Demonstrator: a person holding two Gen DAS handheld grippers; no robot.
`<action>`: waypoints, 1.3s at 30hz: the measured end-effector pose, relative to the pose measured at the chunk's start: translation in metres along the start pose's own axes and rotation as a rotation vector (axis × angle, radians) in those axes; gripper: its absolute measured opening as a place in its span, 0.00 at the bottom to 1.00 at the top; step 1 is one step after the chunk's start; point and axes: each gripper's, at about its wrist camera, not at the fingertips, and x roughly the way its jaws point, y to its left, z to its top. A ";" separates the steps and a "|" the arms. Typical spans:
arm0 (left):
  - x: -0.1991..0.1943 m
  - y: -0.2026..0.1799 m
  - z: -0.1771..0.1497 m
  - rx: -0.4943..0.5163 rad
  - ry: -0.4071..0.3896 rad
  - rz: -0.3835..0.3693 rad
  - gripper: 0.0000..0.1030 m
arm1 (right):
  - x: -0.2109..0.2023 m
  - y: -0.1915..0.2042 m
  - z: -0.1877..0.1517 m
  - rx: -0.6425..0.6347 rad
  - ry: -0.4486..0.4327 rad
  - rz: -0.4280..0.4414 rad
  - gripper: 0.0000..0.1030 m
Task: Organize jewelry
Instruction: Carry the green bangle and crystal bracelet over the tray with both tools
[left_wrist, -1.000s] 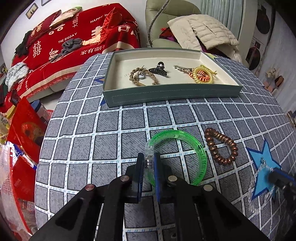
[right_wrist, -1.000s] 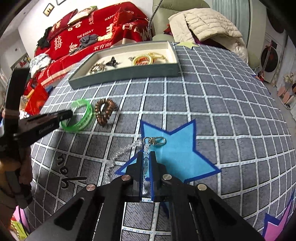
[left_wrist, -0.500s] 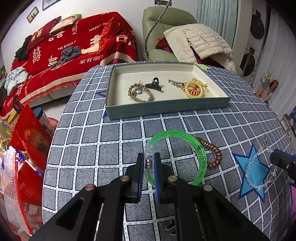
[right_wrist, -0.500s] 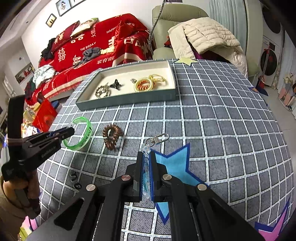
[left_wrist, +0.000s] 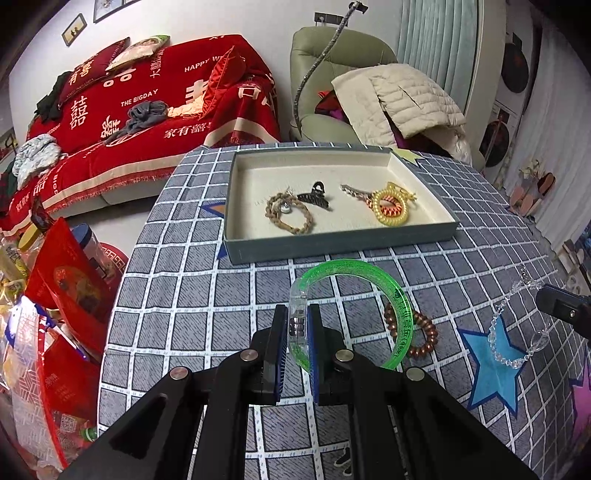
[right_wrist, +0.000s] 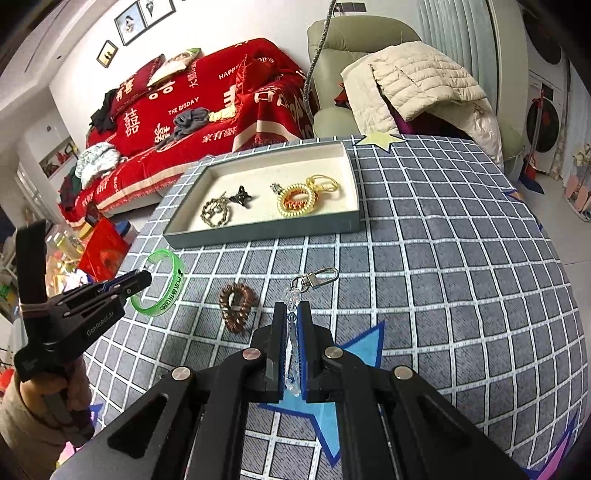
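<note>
The left gripper (left_wrist: 297, 328) is clenched on the near rim of a green bangle (left_wrist: 369, 275), which hangs clear of the checked tablecloth (left_wrist: 184, 280), short of the grey-green tray (left_wrist: 332, 245). The right gripper (right_wrist: 291, 332) is clamped on a clear crystal bead chain (right_wrist: 293, 295) with a metal clasp (right_wrist: 317, 277), also held over the cloth. The bangle is pinched only at one spot, so it may swing or slip out; its far edge could catch the tray's near wall. The chain dangles and could snag the brown spiral hair tie (right_wrist: 236, 304) lying below it, or slide through the pads. The bangle's ring stretches forward from the pads toward the tray, roughly flat; the chain's long axis runs along the fingers, clasp end pointing toward the tray.
</note>
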 end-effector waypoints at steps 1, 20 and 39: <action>0.000 0.001 0.002 -0.001 -0.003 0.002 0.31 | 0.001 0.000 0.002 0.000 -0.002 0.002 0.06; 0.004 0.001 0.043 0.023 -0.053 0.023 0.31 | 0.015 0.001 0.062 -0.024 -0.049 0.046 0.06; 0.038 0.003 0.121 0.005 -0.109 0.069 0.31 | 0.058 0.018 0.139 -0.070 -0.091 0.087 0.06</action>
